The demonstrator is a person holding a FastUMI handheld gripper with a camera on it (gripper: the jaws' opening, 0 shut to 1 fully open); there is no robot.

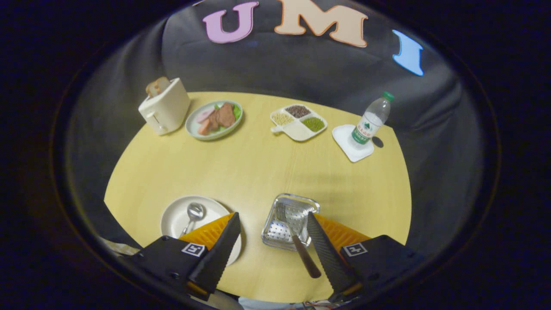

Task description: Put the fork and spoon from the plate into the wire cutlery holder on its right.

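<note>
Fingers (271, 241): spread wide, gripping nothing; one over the plate's edge, the other beside the holder
Fork (301, 249): handle leaning out of the wire cutlery holder (289, 220), just beside one finger
Spoon (193, 214): lying on the white plate (174, 217)
Bench (258, 163): yellow

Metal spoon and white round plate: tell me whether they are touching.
Touching. The gripper view shows the metal spoon lying on the white round plate, bowl resting on its surface, just beyond the open claw, whose fingers hold nothing.
</note>
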